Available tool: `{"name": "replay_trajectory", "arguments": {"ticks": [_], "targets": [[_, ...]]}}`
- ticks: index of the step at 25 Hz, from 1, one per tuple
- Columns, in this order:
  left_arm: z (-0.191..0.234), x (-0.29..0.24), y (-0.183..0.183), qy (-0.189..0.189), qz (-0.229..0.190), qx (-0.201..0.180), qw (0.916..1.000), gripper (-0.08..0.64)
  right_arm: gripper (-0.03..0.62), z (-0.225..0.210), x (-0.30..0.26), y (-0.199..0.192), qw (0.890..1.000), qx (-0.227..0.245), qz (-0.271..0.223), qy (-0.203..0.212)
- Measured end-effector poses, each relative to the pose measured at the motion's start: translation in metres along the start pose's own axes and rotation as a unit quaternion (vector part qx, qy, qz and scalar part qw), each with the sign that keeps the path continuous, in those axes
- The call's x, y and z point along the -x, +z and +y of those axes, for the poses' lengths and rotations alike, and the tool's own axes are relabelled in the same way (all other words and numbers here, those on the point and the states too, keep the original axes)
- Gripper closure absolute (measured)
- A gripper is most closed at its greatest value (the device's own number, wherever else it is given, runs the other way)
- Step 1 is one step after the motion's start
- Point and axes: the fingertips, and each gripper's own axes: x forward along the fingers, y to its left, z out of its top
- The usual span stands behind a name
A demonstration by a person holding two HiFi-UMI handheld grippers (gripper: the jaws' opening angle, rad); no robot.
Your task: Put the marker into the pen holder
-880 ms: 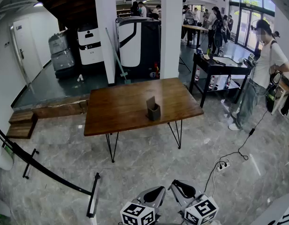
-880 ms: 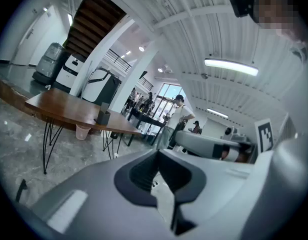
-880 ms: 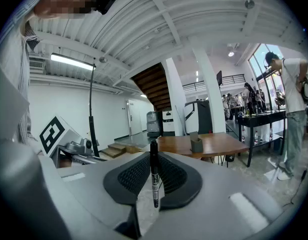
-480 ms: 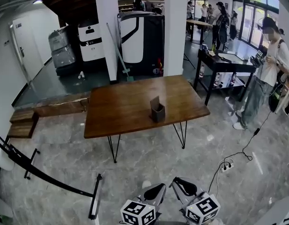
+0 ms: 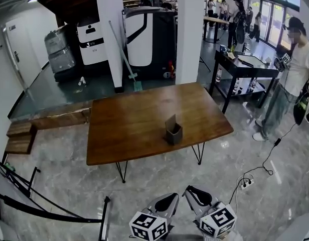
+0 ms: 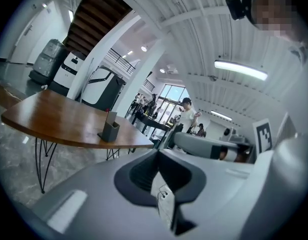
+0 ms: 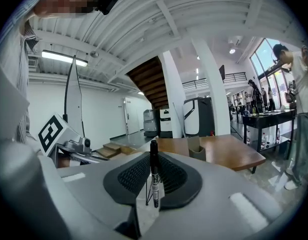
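Note:
The dark grey pen holder [image 5: 173,132] stands upright on the brown wooden table [image 5: 124,129], near its front right part; a card-like flap rises from its back. Both grippers hang low at the bottom of the head view, well short of the table. My right gripper [image 5: 197,199] is shut on a black marker [image 7: 154,176], which stands upright between the jaws. The pen holder [image 7: 196,150] shows beyond it on the table. My left gripper [image 5: 164,205] is shut with nothing in it [image 6: 161,184]; the pen holder [image 6: 110,130] lies far ahead of it.
A person [image 5: 295,69] stands at the right beside a black side table [image 5: 245,64]. A cable and power strip [image 5: 246,183] lie on the marble floor right of the grippers. A black rail stand [image 5: 49,207] is at lower left. White pillars [image 5: 189,34] and machines stand behind the table.
The table and pen holder have drawn nearer and look larger in the head view. Both grippers keep their place at the bottom, still shut.

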Motion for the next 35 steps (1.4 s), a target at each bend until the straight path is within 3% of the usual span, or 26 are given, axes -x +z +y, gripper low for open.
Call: {"name": "replay_trajectory", "arguments": {"ticks": [11,19,35], "targets": [[0.09,-0.081,0.085,-0.036,0.017,-0.001,0.9992,0.552,0.552,-0.072,-0.122,0.055,0.999,-0.011,-0.004,-0.031],[0.123,-0.117,0.095,-0.029,0.033,0.014,0.9989,0.552,0.552,-0.11,-0.155,0.065,0.998,-0.023,-0.015,-0.051],[0.155,-0.172,0.119,0.024,0.025,0.047,0.9983,0.552,0.552,-0.171,-0.194,0.071,0.999,-0.042,0.016,-0.021]]}}
